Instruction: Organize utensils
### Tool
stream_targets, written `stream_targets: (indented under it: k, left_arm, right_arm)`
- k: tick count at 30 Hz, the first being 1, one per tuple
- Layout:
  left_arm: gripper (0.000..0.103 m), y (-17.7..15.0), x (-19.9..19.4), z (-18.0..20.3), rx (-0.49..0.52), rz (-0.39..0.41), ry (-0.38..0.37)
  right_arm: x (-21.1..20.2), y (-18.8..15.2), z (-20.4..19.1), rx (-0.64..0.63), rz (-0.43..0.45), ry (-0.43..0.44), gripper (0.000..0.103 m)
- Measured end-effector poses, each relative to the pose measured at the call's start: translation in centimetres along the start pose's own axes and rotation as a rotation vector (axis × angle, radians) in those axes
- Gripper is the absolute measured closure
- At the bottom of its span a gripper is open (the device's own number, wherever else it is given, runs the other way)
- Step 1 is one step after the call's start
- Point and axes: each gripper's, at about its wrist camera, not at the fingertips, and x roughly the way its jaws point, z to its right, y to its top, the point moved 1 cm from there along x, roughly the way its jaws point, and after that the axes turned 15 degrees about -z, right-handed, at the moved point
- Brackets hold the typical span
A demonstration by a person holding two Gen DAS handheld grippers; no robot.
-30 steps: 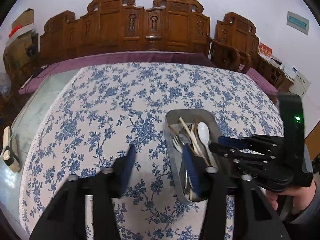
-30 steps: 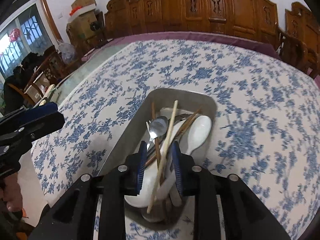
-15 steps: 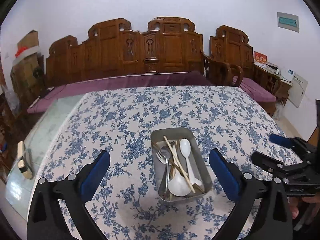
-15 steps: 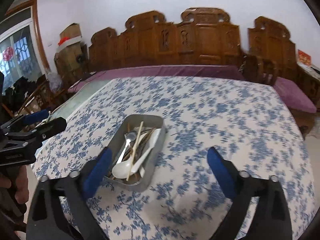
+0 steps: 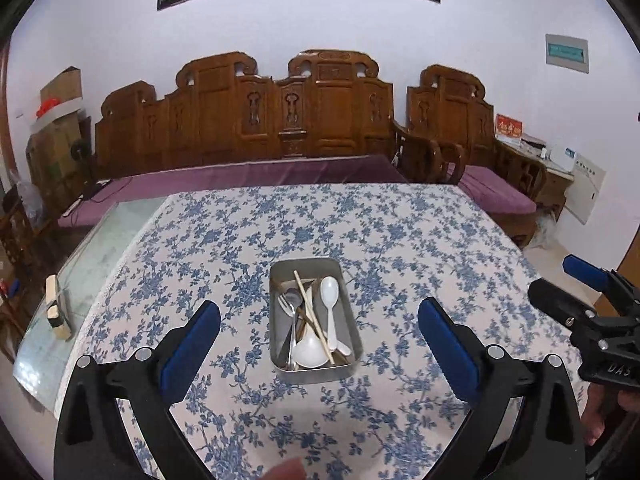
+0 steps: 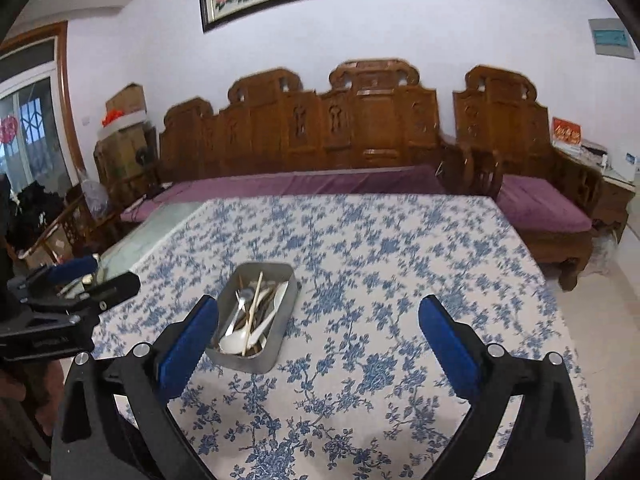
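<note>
A metal tray (image 5: 353, 322) stands on the blue-flowered tablecloth (image 5: 400, 240). It holds a white spoon (image 5: 330, 292), a steel fork (image 5: 285, 304), chopsticks (image 5: 310, 312) and other utensils, piled together. My left gripper (image 5: 318, 344) is wide open and empty, held back above the near side of the tray. My right gripper (image 6: 318, 344) is wide open and empty, to the right of the tray (image 6: 286, 322). The right gripper also shows at the right edge of the left wrist view (image 5: 576, 284); the left one shows at the left edge of the right wrist view (image 6: 92, 276).
A bare glass strip of tabletop (image 5: 96, 248) lies left of the cloth, with a small wooden block (image 5: 54, 308) on it. A carved wooden bench (image 5: 288, 120) with purple cushions stands behind the table. Boxes (image 5: 56, 128) are stacked at the far left.
Both grippers opened wide and pulled back and up from the tray. The right gripper, narrowly closed over the utensils a second ago, is now clear of them.
</note>
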Motion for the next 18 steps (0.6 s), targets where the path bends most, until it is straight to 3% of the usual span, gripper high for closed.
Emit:
stream_targets:
  k: [9, 18]
  left_arm:
    - [0.007, 0.0, -5.4, 1.2, 0.017, 0.102, 0.004]
    - [0.007, 0.1, -7.5, 1.4, 0.018, 0.145, 0.000]
  right_arm:
    - [-6.0, 0.2, -0.3, -0.001, 0.128, -0.009, 0.002]
    - [-8.5, 0.3, -1.1, -0.017, 0.176, -0.015, 0.002]
